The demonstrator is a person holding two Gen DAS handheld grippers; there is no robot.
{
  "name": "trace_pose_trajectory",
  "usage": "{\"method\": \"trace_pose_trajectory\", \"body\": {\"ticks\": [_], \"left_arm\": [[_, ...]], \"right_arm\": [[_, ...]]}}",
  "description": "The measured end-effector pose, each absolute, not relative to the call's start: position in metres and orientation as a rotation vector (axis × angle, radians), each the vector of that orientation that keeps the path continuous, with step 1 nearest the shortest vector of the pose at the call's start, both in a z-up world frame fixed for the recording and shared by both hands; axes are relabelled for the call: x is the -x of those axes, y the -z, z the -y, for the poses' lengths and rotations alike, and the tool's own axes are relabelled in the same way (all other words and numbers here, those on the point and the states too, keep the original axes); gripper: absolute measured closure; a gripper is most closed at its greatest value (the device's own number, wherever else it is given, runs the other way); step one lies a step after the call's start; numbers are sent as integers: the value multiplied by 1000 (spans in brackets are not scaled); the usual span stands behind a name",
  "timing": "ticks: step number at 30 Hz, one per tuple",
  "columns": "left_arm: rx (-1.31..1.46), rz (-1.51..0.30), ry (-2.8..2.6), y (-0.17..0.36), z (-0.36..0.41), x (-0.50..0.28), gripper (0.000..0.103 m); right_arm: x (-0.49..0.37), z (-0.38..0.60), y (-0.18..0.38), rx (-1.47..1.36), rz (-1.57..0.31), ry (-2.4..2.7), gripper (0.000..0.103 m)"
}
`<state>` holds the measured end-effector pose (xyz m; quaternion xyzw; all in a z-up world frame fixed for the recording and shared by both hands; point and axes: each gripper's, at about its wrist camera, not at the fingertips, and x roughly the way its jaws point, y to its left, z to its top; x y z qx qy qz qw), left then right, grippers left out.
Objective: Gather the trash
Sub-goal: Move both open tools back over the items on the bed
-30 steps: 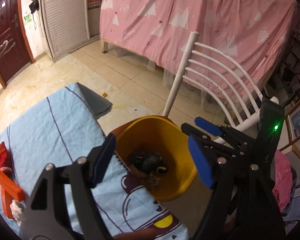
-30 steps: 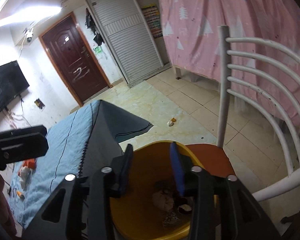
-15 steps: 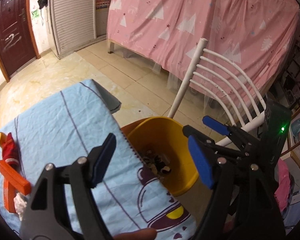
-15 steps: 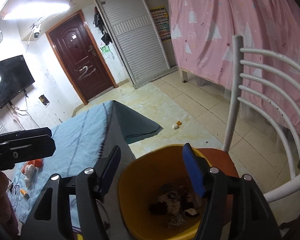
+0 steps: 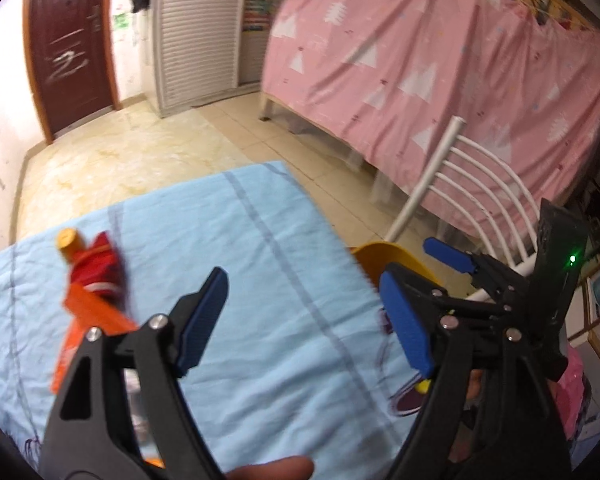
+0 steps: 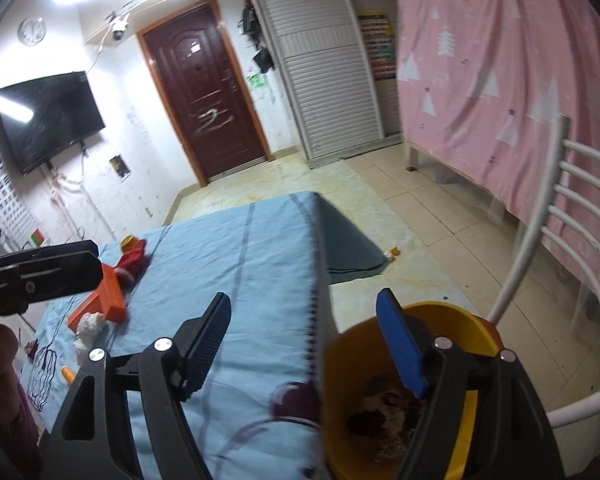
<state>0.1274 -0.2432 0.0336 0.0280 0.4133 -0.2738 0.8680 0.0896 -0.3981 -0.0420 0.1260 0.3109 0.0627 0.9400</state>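
Both grippers swung from trash-filled yellow bin (image 6: 452, 320) tableward.

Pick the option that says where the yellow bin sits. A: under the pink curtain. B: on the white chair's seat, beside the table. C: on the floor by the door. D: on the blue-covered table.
B: in the right wrist view the yellow bin rests on the brown seat of the white chair, right beside the edge of the blue-covered table, with trash already inside.

Right hand-held gripper (image 6: 304, 344) agape, empty, above yellow bin (image 6: 464, 320) holding trash (image 6: 380, 412)
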Motion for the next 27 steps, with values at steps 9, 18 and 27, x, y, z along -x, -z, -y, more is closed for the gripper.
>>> {"method": "trace_pose_trajectory", "body": {"ticks": [9,18,27], "left_arm": [[5,-870,471,-27,165,-141,28],[64,-899,352,-6,92,-157,27],[89,-946,322,21,56,-163,27]], "right_arm": [[-113,330,33,-174,-665,-211,29],[-131,268,30,-95,-694,-287,27],[-149,220,31,-32,-728,-343,23]]}}
